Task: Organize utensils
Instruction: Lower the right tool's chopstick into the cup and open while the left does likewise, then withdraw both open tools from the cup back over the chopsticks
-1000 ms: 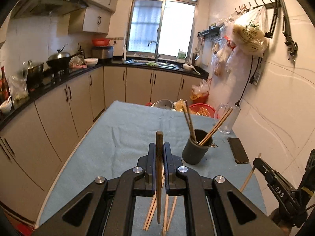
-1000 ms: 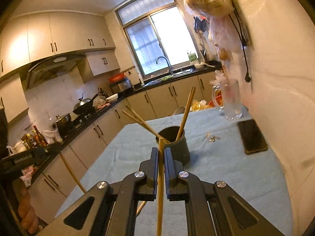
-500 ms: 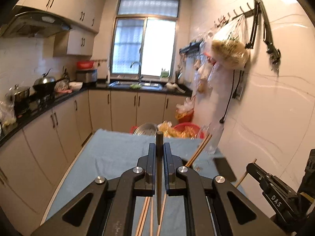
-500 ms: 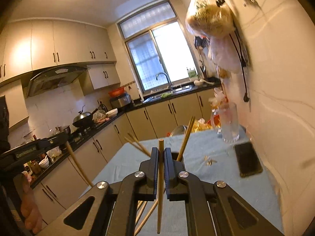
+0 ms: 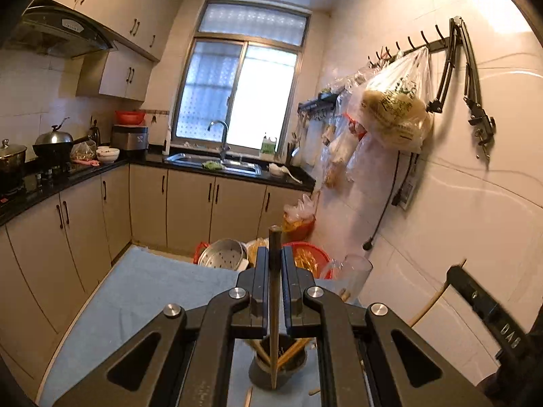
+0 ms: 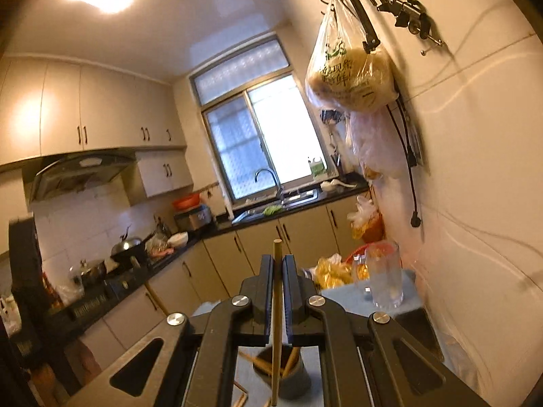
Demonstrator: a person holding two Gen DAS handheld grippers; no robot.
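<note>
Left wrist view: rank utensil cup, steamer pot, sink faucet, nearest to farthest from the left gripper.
1. Utensil cup: directly below the left gripper, which is shut on a chopstick.
2. Steamer pot: just past the table's far edge, slightly left.
3. Sink faucet: by the window, at the far counter.

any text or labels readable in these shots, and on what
"DAS" on the right hand-held gripper, side arm, seen from the left wrist view.
Green Chinese print on the hanging plastic bag: too blurred to read.
Label on the green bottle by the sink: too small.
</note>
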